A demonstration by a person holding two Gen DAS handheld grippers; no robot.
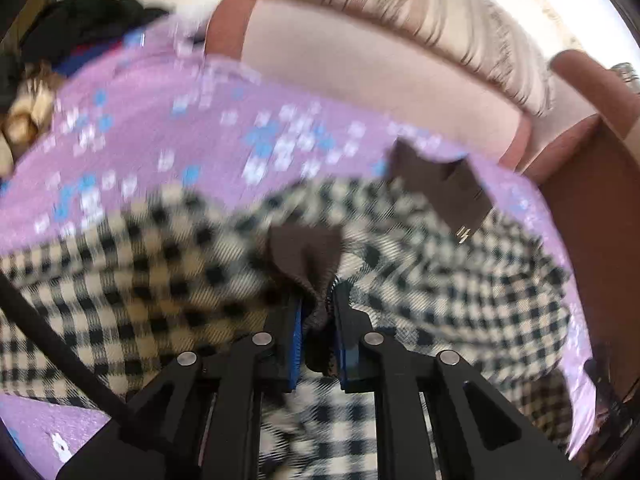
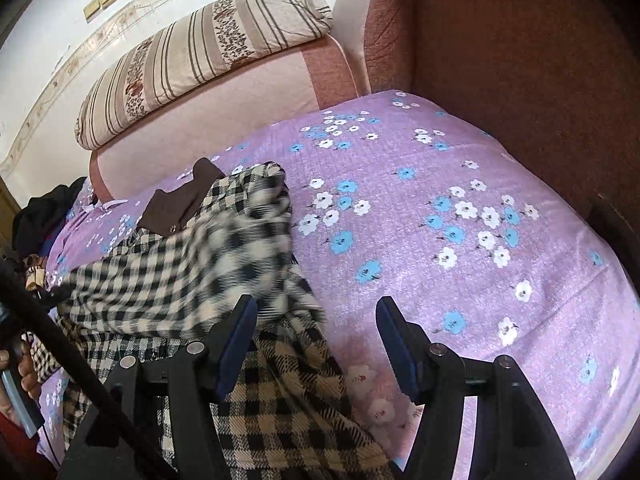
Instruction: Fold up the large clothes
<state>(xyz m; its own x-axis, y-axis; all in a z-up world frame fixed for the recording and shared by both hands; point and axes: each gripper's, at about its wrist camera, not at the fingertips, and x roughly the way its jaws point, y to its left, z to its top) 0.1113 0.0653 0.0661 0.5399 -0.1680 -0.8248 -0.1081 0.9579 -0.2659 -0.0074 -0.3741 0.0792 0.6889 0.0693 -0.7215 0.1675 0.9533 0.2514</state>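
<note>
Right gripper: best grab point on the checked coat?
Probably the checked coat's free edge lying just ahead of the open right gripper, approached from the bare purple sheet side. The left gripper already pinches brown trim.

We note a checked garment [image 2: 208, 248] in black and cream, lying on a lilac bedsheet [image 2: 500, 152] printed with clusters of white and blue flowers. On the garment we find dark brown trim: a collar piece [image 1: 444, 188] at its far edge and a brown cuff [image 1: 308, 256] nearer its middle. Beyond the garment, we record a pale pink sofa back [image 2: 224, 108] with a terracotta band, and upon it a bolster [image 2: 200, 60] striped cream and brown with a leopard-spot band. Left of the garment sits a black heap of clothing [image 1: 96, 16]. The left gripper [image 1: 316, 316] is black with blue pads; the right gripper [image 2: 316, 320] matches.
</note>
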